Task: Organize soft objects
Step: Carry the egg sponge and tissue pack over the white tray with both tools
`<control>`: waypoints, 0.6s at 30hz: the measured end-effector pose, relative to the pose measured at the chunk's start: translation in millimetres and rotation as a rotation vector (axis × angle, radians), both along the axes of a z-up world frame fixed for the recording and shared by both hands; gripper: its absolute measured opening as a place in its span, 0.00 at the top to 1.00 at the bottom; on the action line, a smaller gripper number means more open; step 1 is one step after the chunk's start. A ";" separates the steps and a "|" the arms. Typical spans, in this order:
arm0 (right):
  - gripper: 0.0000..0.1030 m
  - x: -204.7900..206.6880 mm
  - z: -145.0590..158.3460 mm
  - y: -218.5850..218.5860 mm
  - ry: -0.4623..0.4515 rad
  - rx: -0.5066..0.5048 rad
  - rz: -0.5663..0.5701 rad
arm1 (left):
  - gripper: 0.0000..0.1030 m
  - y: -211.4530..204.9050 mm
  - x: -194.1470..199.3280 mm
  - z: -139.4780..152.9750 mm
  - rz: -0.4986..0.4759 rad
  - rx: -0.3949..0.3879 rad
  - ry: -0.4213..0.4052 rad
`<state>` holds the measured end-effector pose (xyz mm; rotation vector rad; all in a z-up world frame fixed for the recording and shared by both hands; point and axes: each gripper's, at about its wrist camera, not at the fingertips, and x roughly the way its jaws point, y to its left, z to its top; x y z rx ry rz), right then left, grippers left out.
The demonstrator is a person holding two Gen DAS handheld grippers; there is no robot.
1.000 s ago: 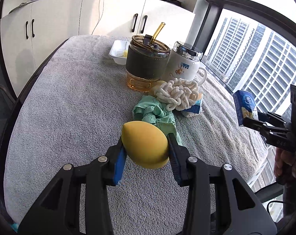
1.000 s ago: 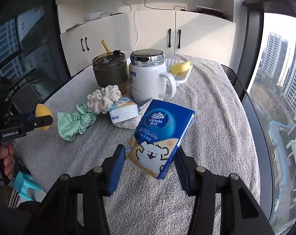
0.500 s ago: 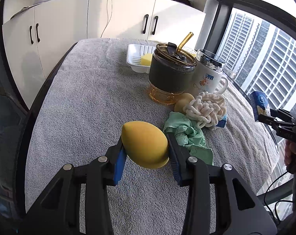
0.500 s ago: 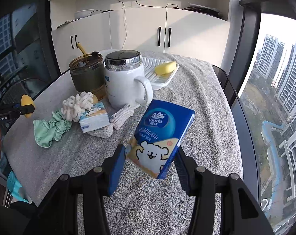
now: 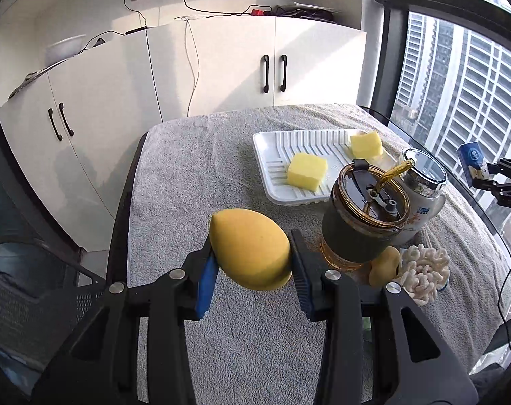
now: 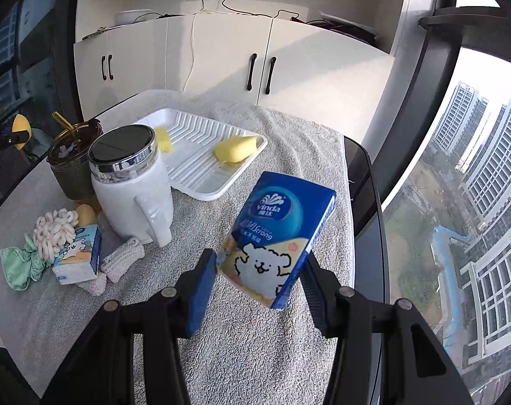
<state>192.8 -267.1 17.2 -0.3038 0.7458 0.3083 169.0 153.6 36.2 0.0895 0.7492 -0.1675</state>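
My left gripper [image 5: 252,263] is shut on a yellow egg-shaped sponge [image 5: 250,248] and holds it above the grey towel, short of the white tray [image 5: 275,155]. The tray holds two yellow sponge blocks [image 5: 306,171]. My right gripper [image 6: 260,280] is shut on a blue Vinda tissue pack [image 6: 277,236], held above the towel in front of the tray [image 6: 205,168]. A cream scrunchie [image 6: 53,233], a green scrunchie [image 6: 19,266], a second tissue pack [image 6: 78,258] and a knitted cloth [image 6: 122,263] lie left of the mug.
A dark tumbler with an amber straw [image 5: 363,222] and a white lidded mug [image 6: 130,185] stand between the tray and the soft items. White cabinets stand behind the table. A glass table edge and window lie to the right.
Both grippers have moved forward toward the tray with their objects still held. The tray and its sponge blocks now show closer in both views.
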 end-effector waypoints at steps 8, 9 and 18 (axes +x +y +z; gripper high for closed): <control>0.49 68.4 24.0 20.5 -0.010 -0.051 0.082 | 0.64 -14.1 84.6 8.6 -0.091 0.043 0.006; 0.49 76.3 25.8 24.0 -0.009 -0.054 0.093 | 0.64 -16.5 93.7 7.8 -0.100 0.042 0.009; 0.49 128.0 25.3 59.2 0.019 -0.063 0.187 | 0.64 -33.2 155.1 -14.5 -0.178 0.055 0.051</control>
